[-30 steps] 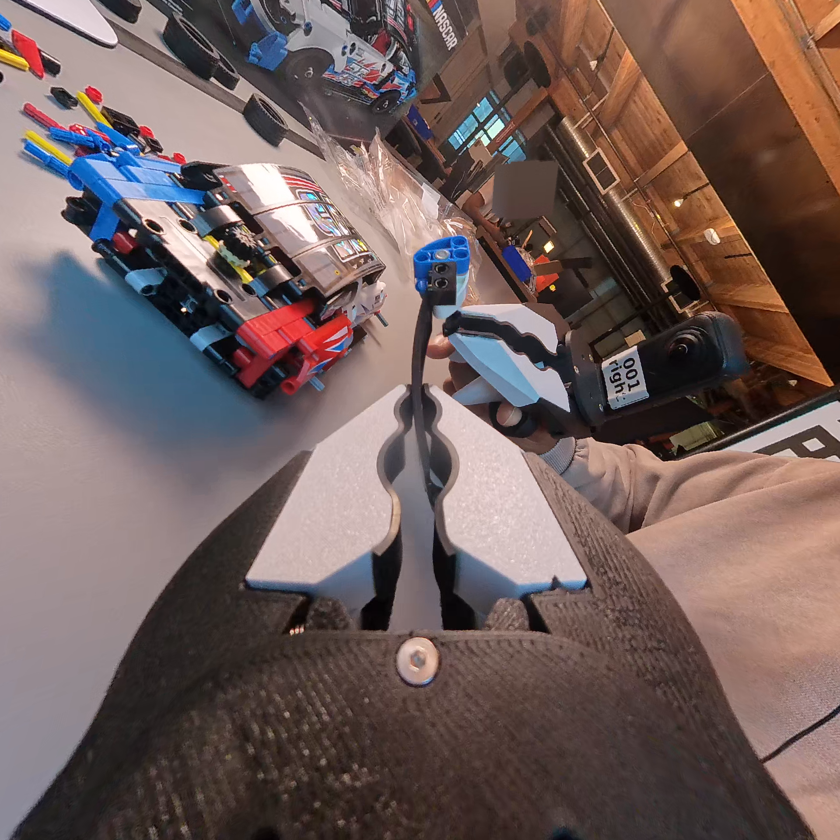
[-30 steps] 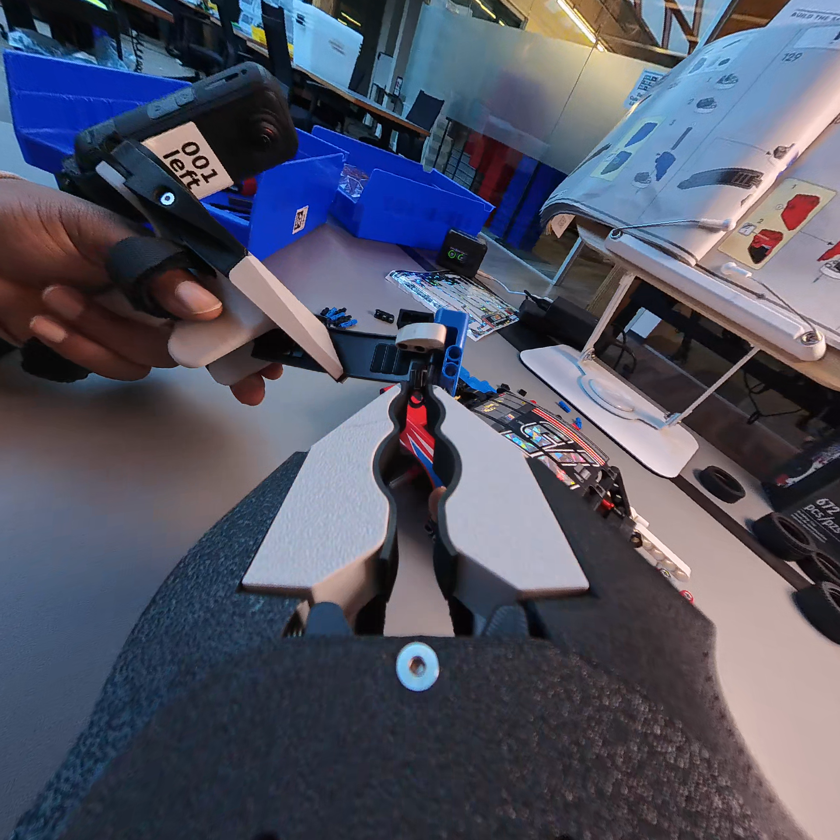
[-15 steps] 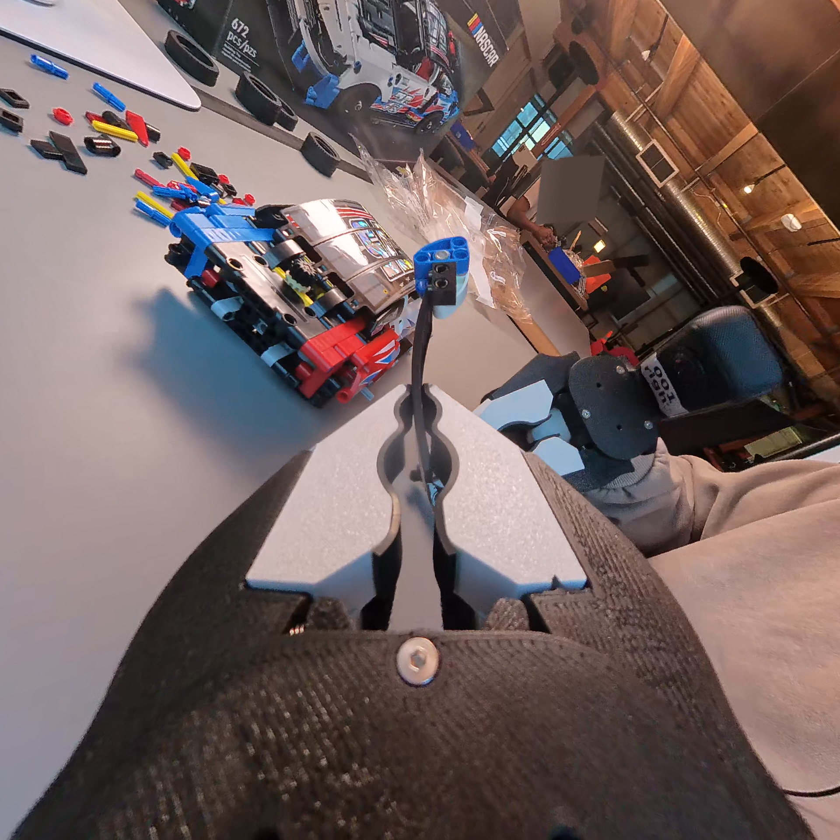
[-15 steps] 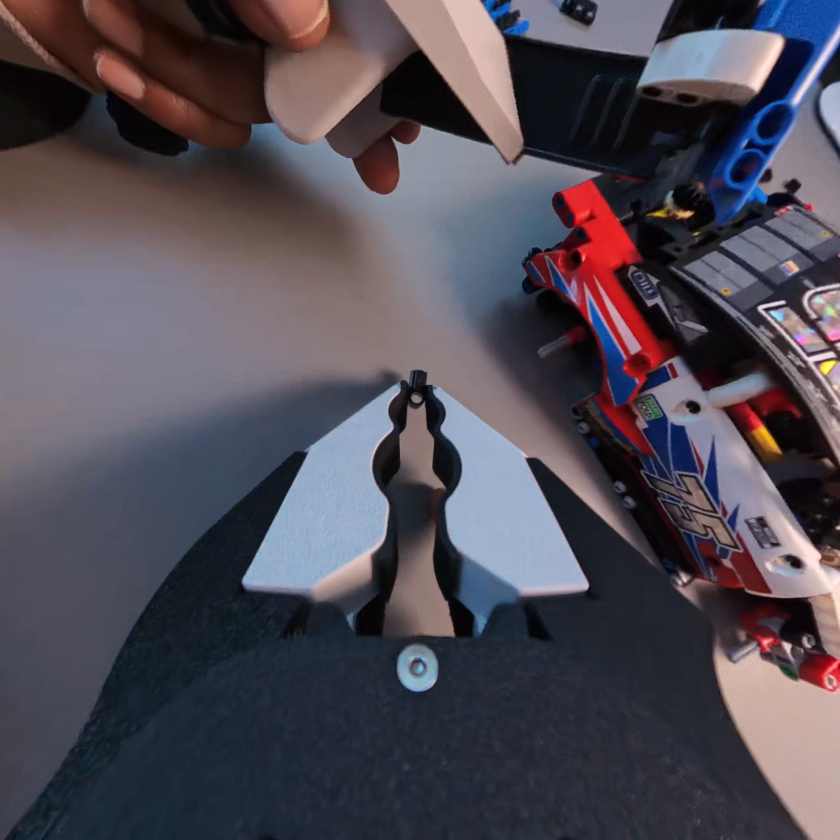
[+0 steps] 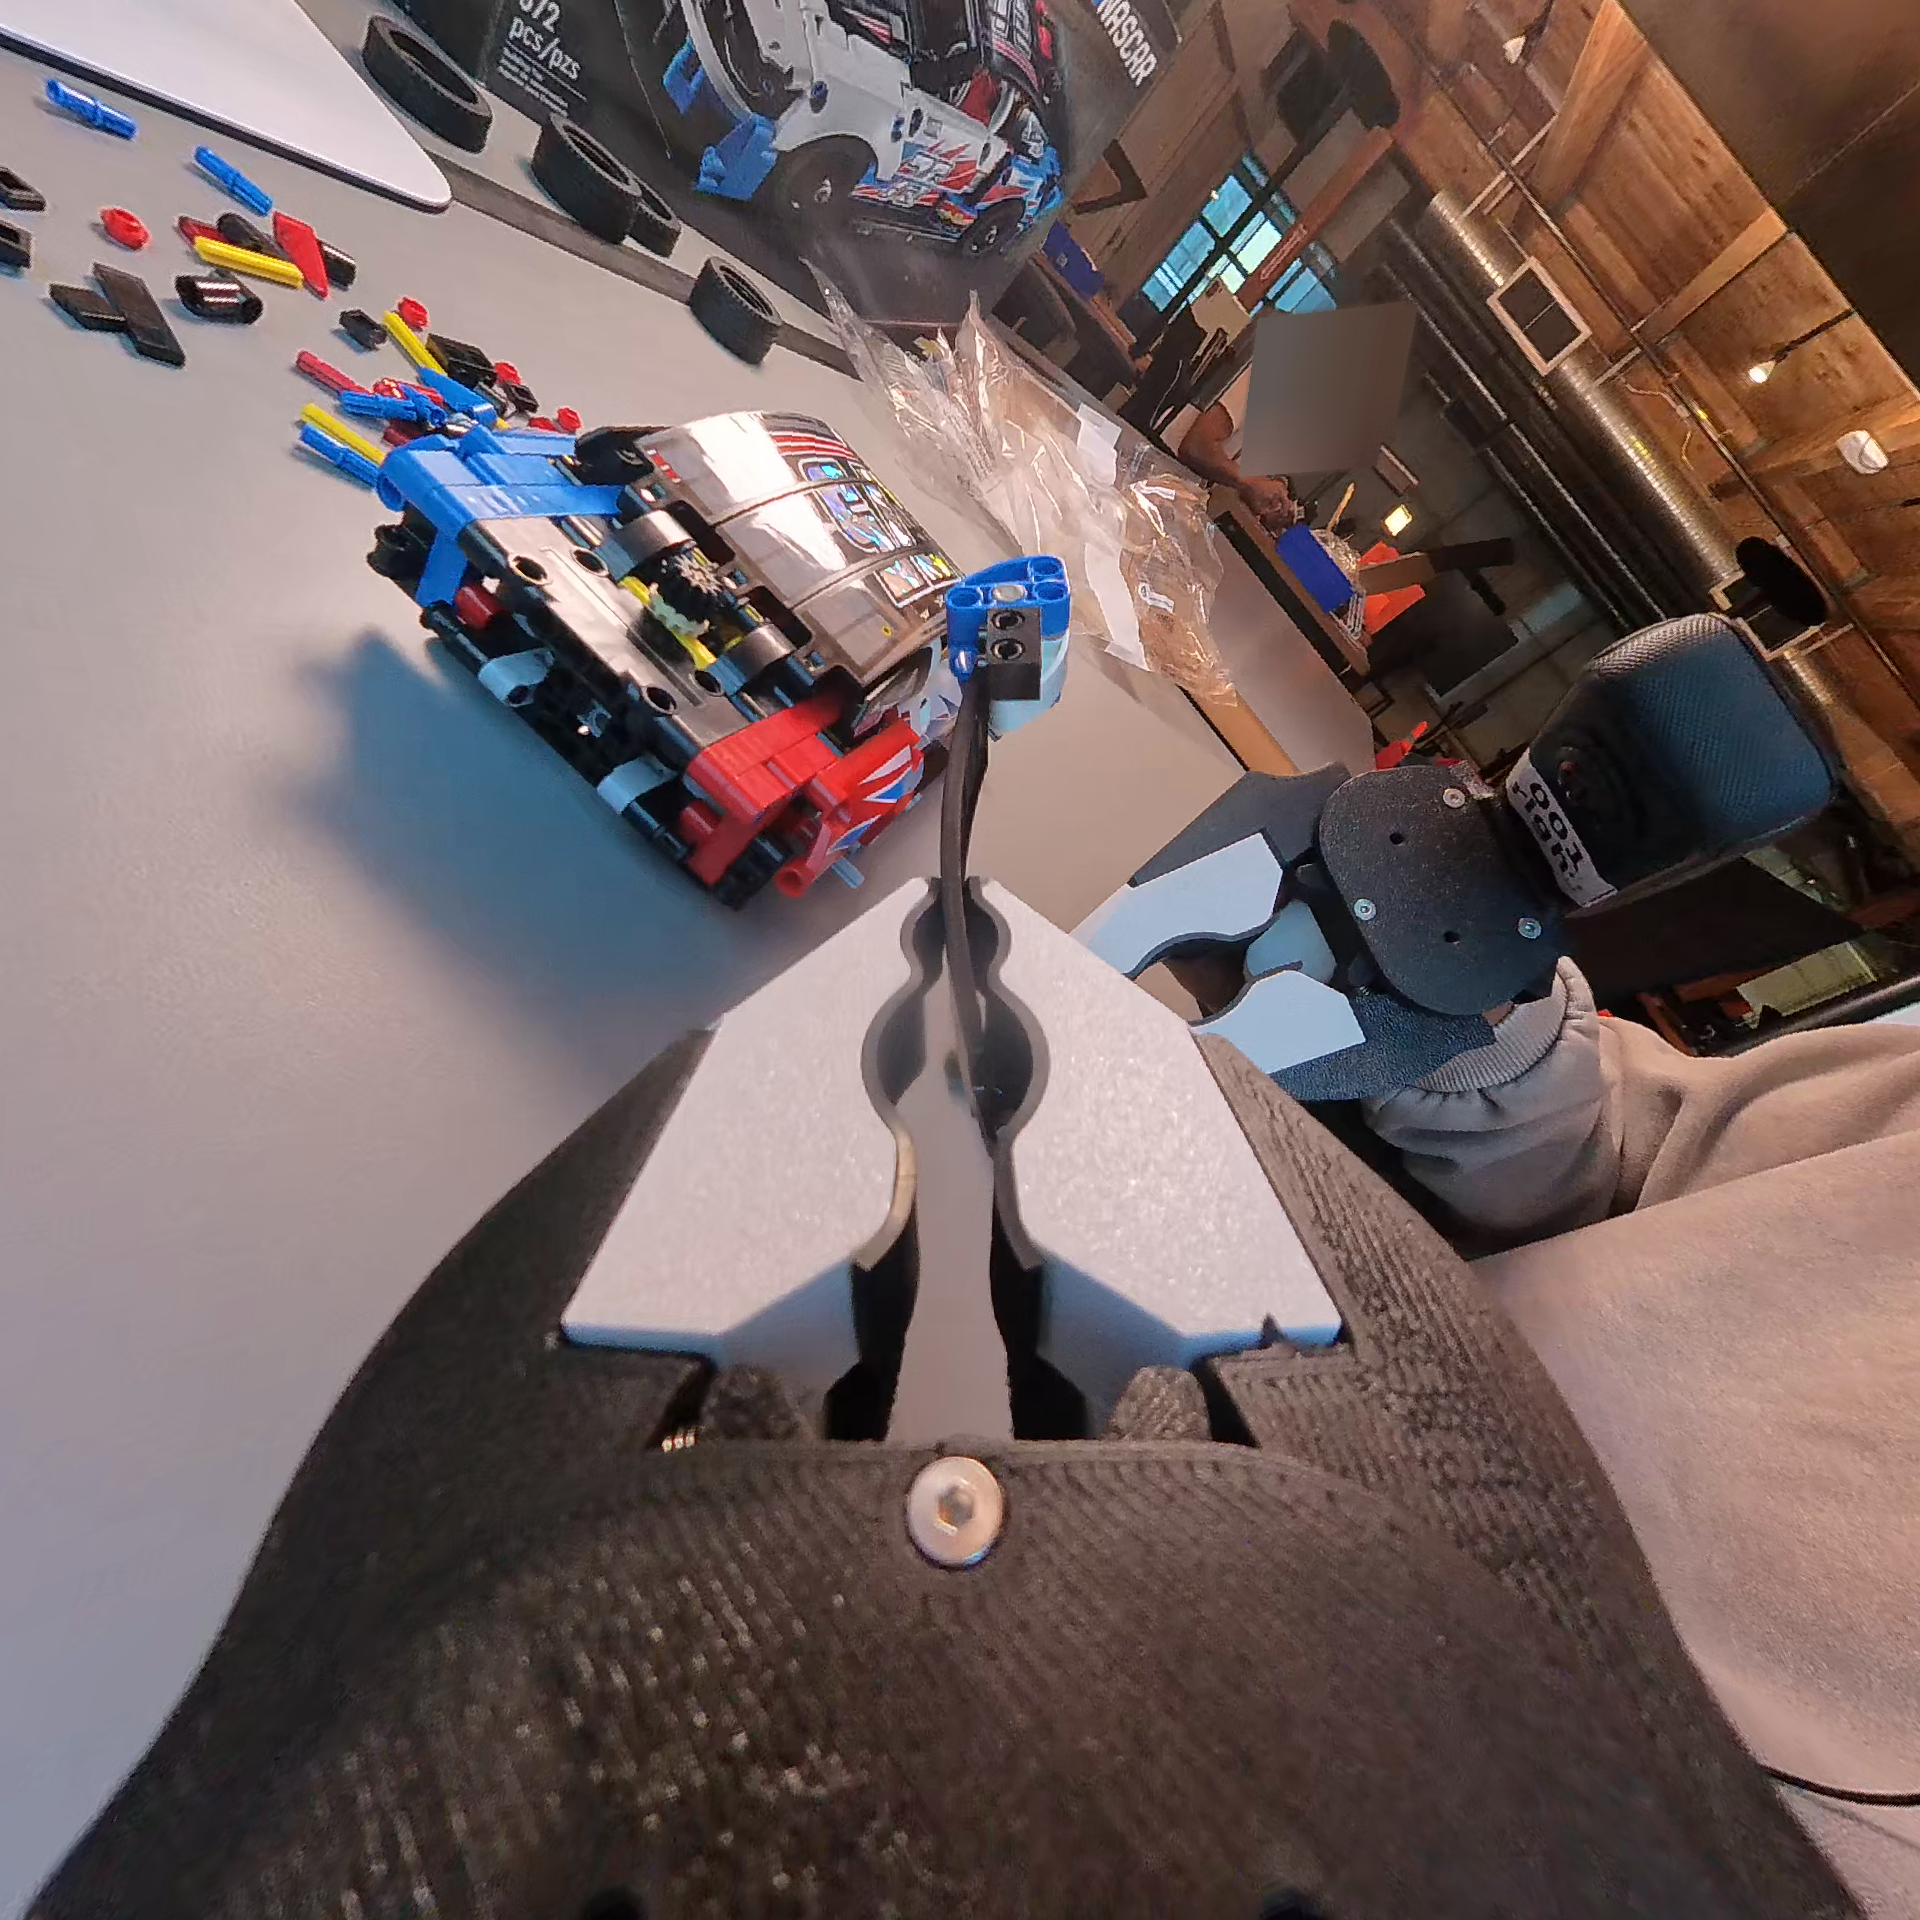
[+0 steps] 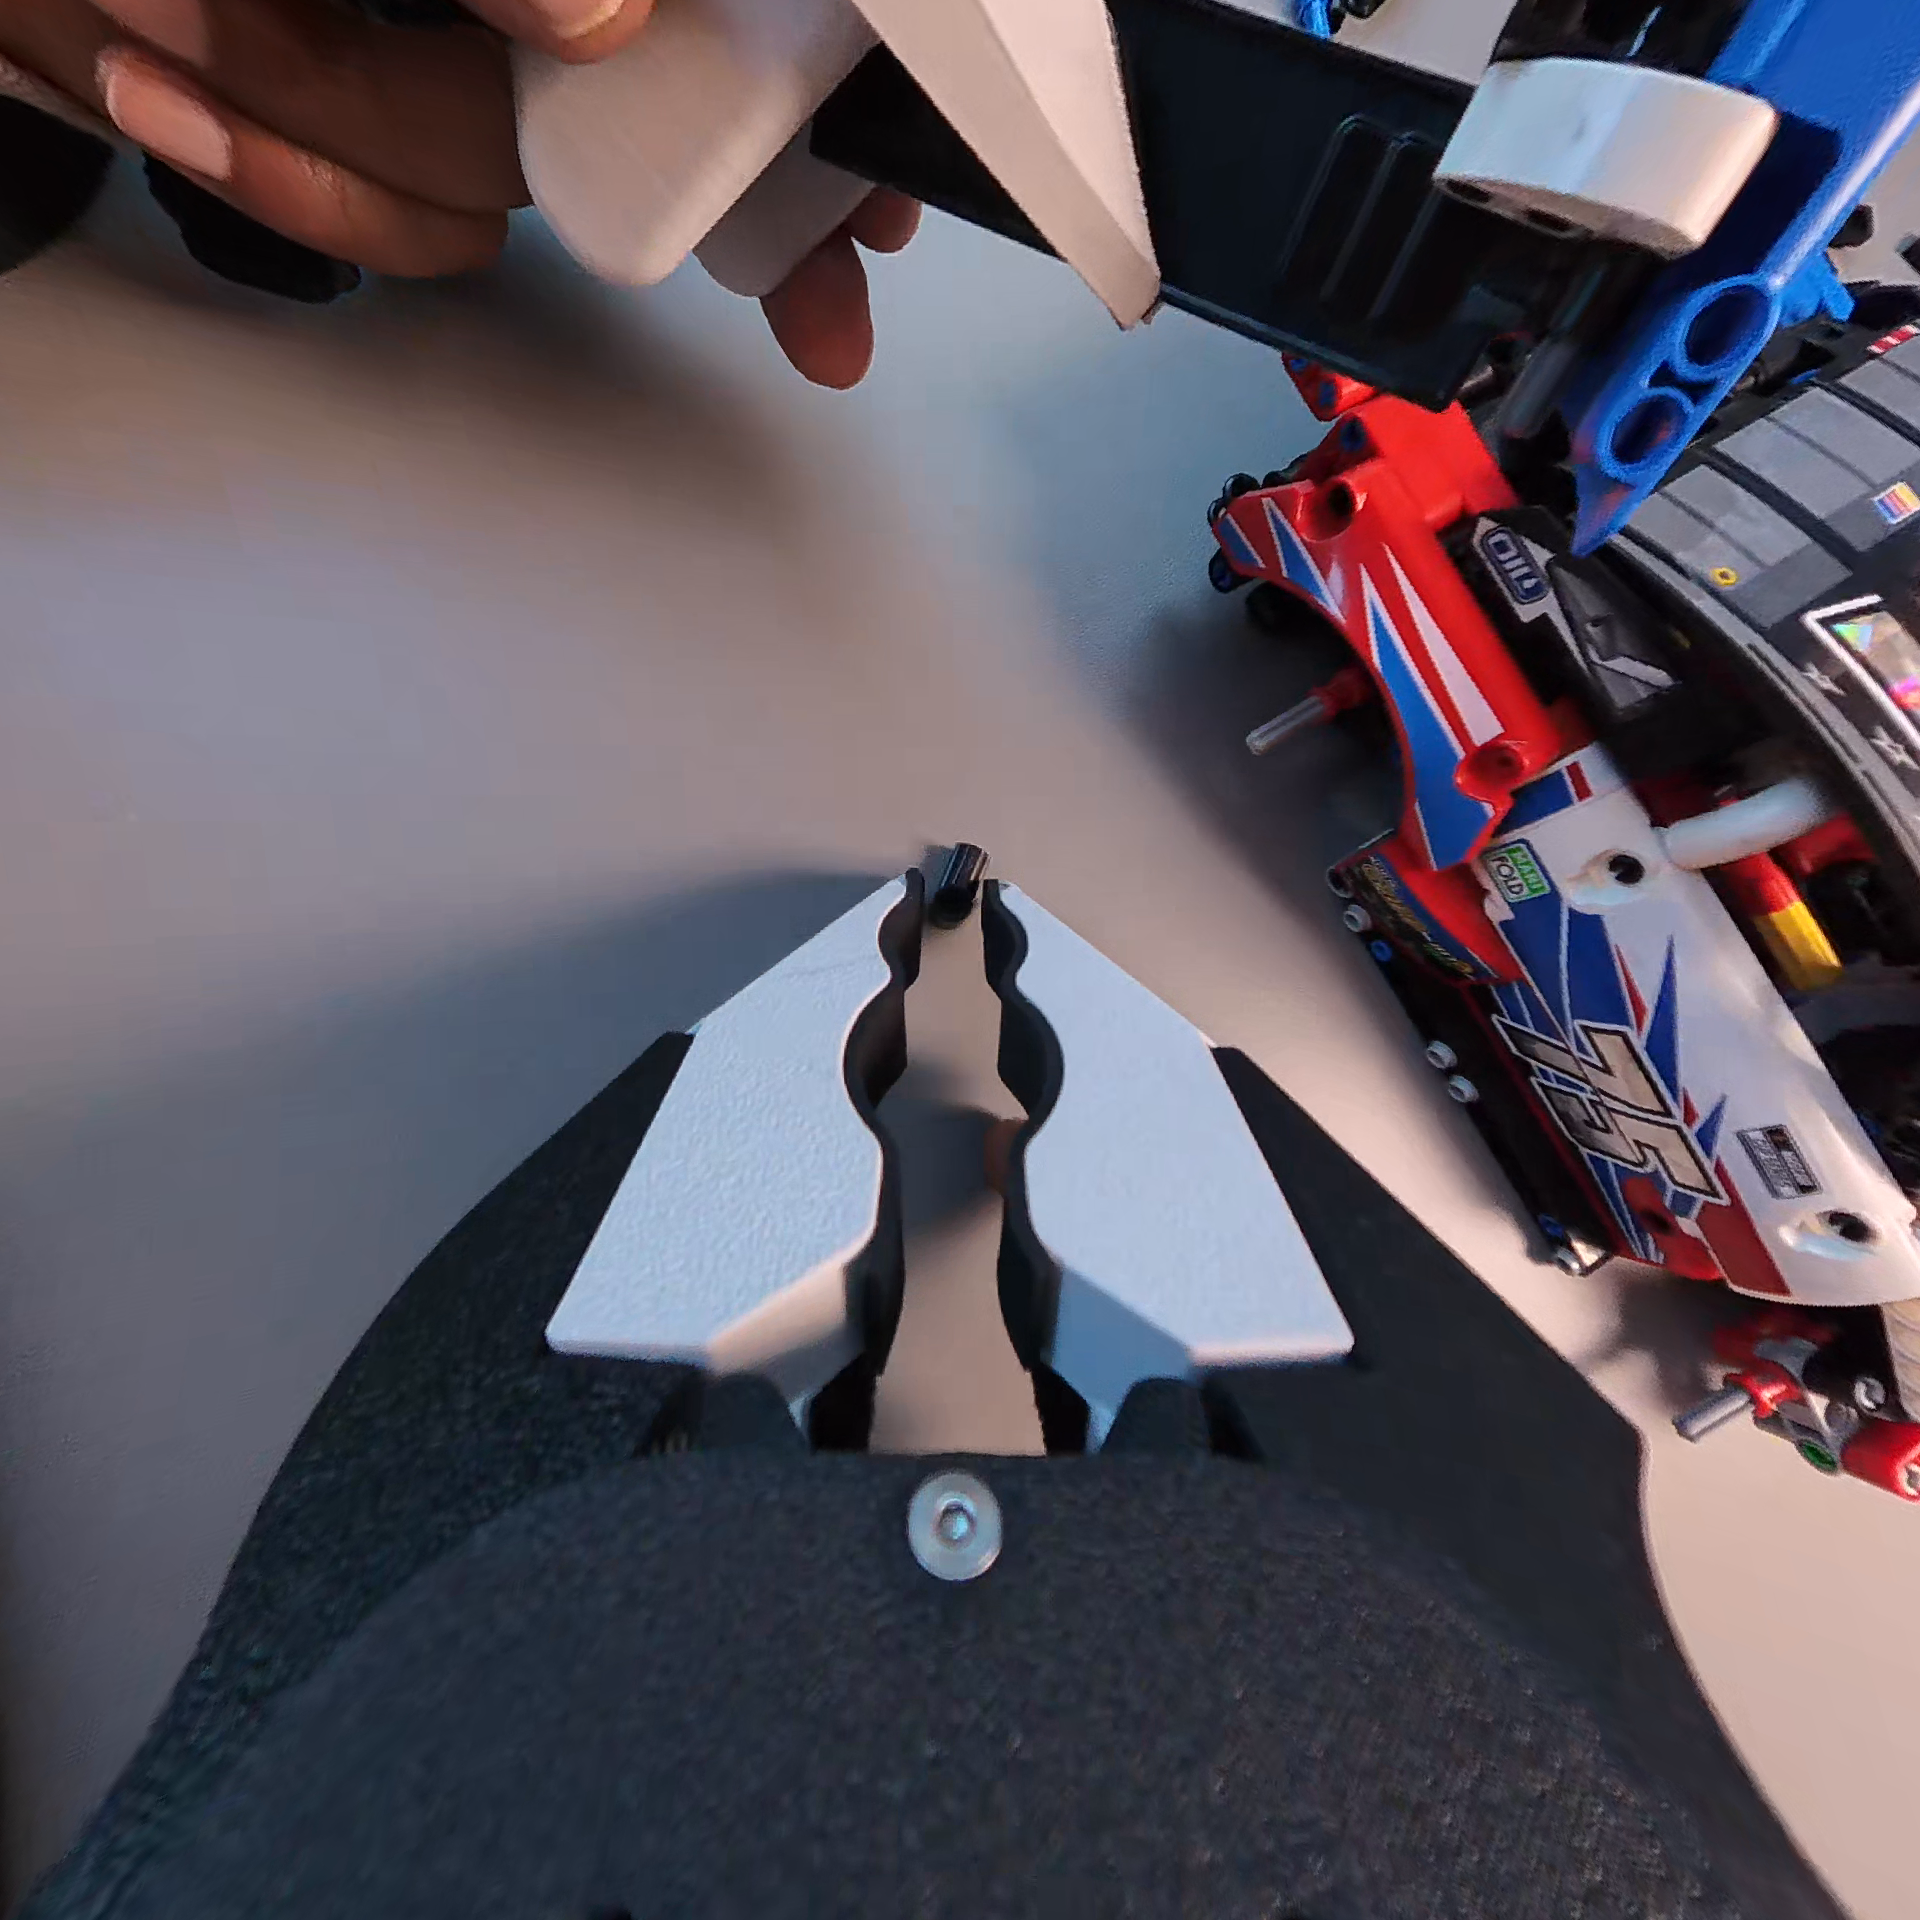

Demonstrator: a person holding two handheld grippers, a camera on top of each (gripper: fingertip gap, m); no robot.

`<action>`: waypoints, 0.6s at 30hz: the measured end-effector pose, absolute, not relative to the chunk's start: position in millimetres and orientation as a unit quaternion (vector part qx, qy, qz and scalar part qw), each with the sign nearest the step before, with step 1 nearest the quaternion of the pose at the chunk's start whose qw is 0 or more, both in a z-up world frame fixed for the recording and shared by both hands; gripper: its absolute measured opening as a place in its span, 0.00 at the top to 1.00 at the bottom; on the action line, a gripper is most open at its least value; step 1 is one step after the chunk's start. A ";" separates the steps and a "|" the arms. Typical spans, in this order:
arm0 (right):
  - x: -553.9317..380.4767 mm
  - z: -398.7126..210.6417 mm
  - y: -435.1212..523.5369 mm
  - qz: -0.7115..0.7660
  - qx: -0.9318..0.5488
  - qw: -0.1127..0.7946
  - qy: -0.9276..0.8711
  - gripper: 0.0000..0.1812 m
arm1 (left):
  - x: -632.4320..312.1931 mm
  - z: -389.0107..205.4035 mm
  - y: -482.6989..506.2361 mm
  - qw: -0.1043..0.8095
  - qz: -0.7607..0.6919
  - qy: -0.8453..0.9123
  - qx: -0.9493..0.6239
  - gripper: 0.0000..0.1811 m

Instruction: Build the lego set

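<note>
While the part-built lego car point(image 5: 665, 644) lies on the grey tabletop point(image 5: 208, 935), the left gripper point(image 5: 951, 894) holds a small sub-assembly point(image 5: 1003, 634) in the air just beside it: its fingers point(image 5: 1122, 1091) are clamped on a thin black panel topped by one blue beam, one black brick and one white piece. From the right wrist view, the same sub-assembly point(image 6: 1558, 208) hangs above the car's red, white and blue side panel point(image 6: 1558, 935). The right gripper point(image 6: 948, 891) points down at the tabletop, its fingers point(image 6: 748, 1143) a little apart with one small black pin point(image 6: 954, 875) between the tips; whether they press it cannot be told. Beyond the car, loose red, yellow, blue and black parts point(image 5: 312, 312) are scattered. Four black tyres point(image 5: 426, 83) show along the edge of the set's box point(image 5: 831, 104), and clear plastic bags point(image 5: 1039, 488) lie crumpled near it; what is in them cannot be made out.
</note>
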State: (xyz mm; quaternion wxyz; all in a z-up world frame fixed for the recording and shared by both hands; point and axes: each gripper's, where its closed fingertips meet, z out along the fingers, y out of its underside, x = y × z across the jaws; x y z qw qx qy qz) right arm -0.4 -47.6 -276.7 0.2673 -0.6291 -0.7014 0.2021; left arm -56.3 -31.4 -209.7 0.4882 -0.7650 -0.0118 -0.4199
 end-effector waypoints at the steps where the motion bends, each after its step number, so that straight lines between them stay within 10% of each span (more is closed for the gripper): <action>1: -0.4 -276.7 -47.7 0.203 -0.630 0.267 -0.701 0.95 | -56.3 -209.8 -31.4 0.488 -0.420 -0.012 -0.765 1.00; 18: -13.8 -178.4 -16.6 0.458 -0.507 0.422 -0.596 0.75 | -25.4 -204.8 -44.4 0.463 -0.470 0.047 -0.750 1.00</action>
